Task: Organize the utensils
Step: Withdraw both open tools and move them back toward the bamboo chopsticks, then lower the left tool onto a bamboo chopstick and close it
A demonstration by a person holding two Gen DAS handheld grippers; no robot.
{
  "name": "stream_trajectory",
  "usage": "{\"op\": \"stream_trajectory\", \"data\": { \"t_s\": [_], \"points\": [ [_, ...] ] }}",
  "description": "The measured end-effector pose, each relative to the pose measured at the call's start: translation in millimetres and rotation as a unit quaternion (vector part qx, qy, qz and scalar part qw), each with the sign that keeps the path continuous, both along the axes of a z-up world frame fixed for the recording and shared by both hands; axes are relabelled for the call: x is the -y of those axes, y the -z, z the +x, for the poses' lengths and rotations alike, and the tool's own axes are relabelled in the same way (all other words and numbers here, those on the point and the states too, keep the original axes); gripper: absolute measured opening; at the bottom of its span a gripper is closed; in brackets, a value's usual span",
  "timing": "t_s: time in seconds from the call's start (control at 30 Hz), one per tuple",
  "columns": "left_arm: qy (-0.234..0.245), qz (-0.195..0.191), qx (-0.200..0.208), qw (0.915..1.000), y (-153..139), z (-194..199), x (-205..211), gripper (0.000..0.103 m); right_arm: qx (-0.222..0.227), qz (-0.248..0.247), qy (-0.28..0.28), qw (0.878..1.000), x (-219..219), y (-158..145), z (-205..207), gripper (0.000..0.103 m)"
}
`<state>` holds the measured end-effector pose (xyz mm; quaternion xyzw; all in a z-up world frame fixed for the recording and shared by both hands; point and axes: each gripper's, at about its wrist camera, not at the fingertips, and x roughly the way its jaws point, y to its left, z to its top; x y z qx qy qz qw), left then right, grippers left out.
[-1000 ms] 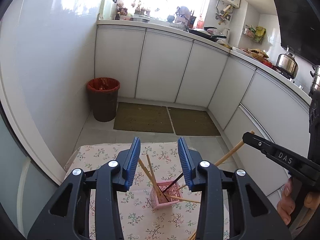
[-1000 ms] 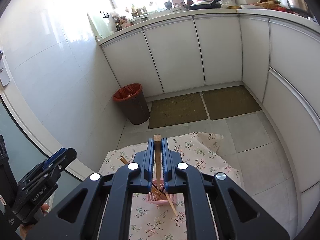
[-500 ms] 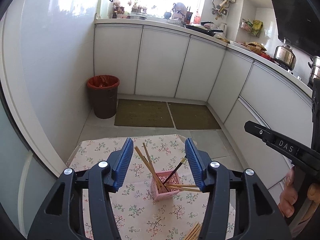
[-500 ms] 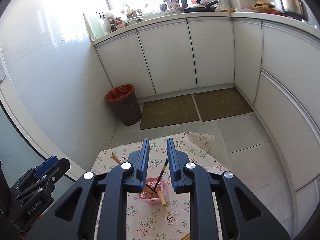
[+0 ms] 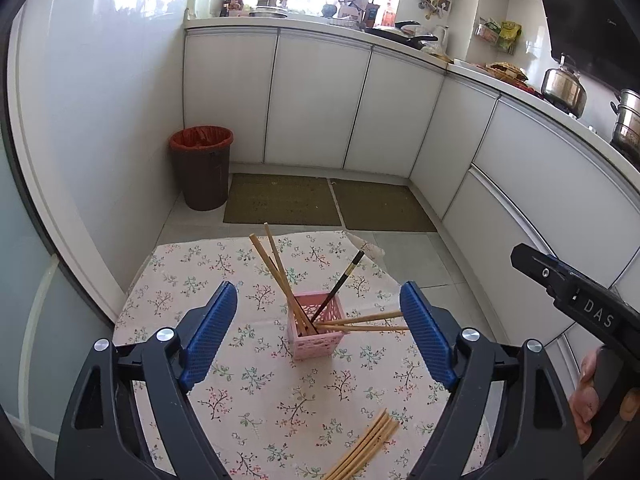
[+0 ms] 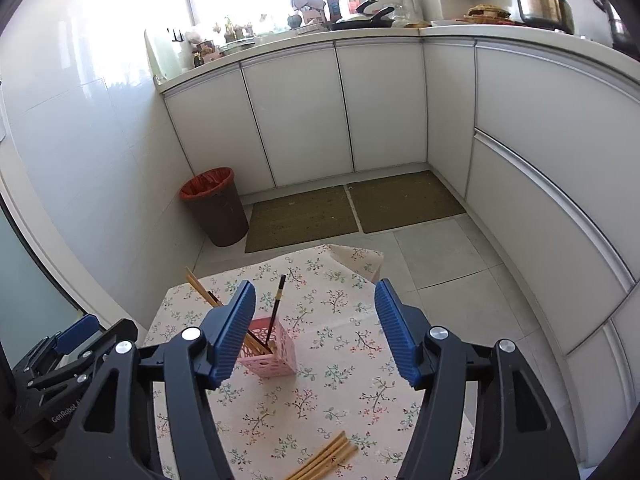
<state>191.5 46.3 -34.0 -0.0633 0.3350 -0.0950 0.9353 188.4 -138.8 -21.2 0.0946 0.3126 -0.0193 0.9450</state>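
Because both grippers have just been opening their jaws and nothing stands between the blue pads, the left gripper [image 5: 319,336] and the right gripper [image 6: 314,330] are both empty and wide open, which fits a pause between one placement and the next pick. They hang above the table with the flowered cloth [image 5: 192,280], pointing down toward the pink basket [image 5: 316,334], which sits near the middle of the cloth, probably so that either hand can reach it. In the basket I count five sticks: two light chopsticks [image 5: 269,260] leaning up to the left, one dark chopstick [image 5: 340,282] leaning to the right, and two light ones [image 5: 366,322] lying low over the right rim. A loose bundle of chopsticks [image 5: 366,450] lies flat on the cloth near the front edge, apart from the basket; about four, though I cannot tell exactly. I judge these are what remains to sort.
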Motion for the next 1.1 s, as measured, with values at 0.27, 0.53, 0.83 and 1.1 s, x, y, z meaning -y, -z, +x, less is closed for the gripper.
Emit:
{"op": "stream_trajectory", "data": {
  "t_s": [0.27,0.53,0.83,1.1],
  "points": [
    [0.025,0.005,-0.021,0.9995,17,-12,12,0.095,0.018,-0.053,0.026,0.998,5,23,-31,0.093],
    [0.042,0.016,-0.058,0.9973,49,-19,25,0.096,-0.017,-0.057,0.042,0.997,22,69,-50,0.095],
    [0.112,0.089,-0.177,0.9737,124,-9,69,0.096,-0.089,-0.023,0.059,0.994,51,129,-73,0.095],
    [0.145,0.158,-0.296,0.9308,219,10,114,0.096,-0.232,0.139,0.109,0.956,98,215,-84,0.095]
  ]
}}
